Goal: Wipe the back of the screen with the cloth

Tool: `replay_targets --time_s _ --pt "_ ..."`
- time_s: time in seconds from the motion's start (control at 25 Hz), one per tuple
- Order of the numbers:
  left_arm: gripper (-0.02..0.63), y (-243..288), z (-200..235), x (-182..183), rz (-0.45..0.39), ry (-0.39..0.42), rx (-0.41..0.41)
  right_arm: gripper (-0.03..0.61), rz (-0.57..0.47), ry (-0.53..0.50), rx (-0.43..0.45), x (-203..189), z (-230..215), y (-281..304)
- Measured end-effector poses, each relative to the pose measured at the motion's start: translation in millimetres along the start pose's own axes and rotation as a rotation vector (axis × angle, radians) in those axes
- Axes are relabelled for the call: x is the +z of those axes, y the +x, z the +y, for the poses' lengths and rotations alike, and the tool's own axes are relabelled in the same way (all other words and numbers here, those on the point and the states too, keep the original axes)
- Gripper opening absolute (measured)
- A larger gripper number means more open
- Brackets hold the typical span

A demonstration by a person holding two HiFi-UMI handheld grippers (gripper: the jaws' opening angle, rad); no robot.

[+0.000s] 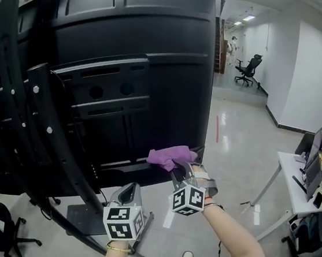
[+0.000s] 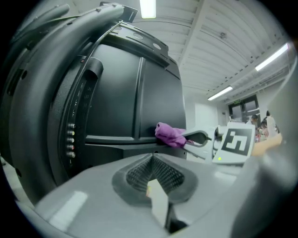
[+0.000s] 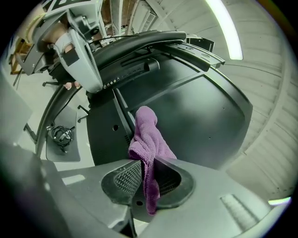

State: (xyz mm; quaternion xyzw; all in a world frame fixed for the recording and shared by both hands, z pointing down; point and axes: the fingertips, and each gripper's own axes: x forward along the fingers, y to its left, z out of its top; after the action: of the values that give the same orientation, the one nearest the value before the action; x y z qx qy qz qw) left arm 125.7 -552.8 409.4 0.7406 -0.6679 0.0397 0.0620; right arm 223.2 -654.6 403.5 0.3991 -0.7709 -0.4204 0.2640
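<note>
purple cloth (image 1: 172,156), pinched between the right gripper (image 3: 148,171) jaws, lies against the lower right of the screen's black back (image 1: 129,51); left gripper (image 2: 156,180) hangs below, jaws together, empty.

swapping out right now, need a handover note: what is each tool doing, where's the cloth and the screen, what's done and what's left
Right tool: shut on the purple cloth, which it holds against the lower right edge of the back of the screen.
Left tool: shut, empty, low beneath the screen and apart from it.
Done: cloth gripped and brought to the panel. How much is already wiped cannot be told.
Left: probably wipe up and across the rest of the back panel.
</note>
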Motion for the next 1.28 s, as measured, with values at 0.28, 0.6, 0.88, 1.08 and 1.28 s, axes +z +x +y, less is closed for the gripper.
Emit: replay_targets --time_s 0.28,0.6,0.88,1.08,1.28 --pt "0.008 -15.1 -7.8 -7.9 -0.028 0.017 -0.033 0.052 -0.195 0.760 0.012 13.4 -15.5 -45.3" --pt "0.008 -44.0 -28.6 -28.0 -0.077 0.011 -0.075 0.051 -0.214 1.138 0.035 -3.7 42.4 -111.0" --pt "0.008 -49.9 -42.7 -53.8 -0.036 0.006 -0.093 0.048 -0.175 1.175 0.040 -8.8 63.8 -144.1" --pt "0.008 -55.0 -50.5 -58.4 -0.030 0.006 -0.102 0.046 -0.167 1.166 0.036 -10.2 65.7 -152.3" --pt "0.008 -58.1 -53.0 -57.2 -0.030 -0.005 -0.103 0.046 -0.161 1.176 0.033 -13.1 66.1 -155.7"
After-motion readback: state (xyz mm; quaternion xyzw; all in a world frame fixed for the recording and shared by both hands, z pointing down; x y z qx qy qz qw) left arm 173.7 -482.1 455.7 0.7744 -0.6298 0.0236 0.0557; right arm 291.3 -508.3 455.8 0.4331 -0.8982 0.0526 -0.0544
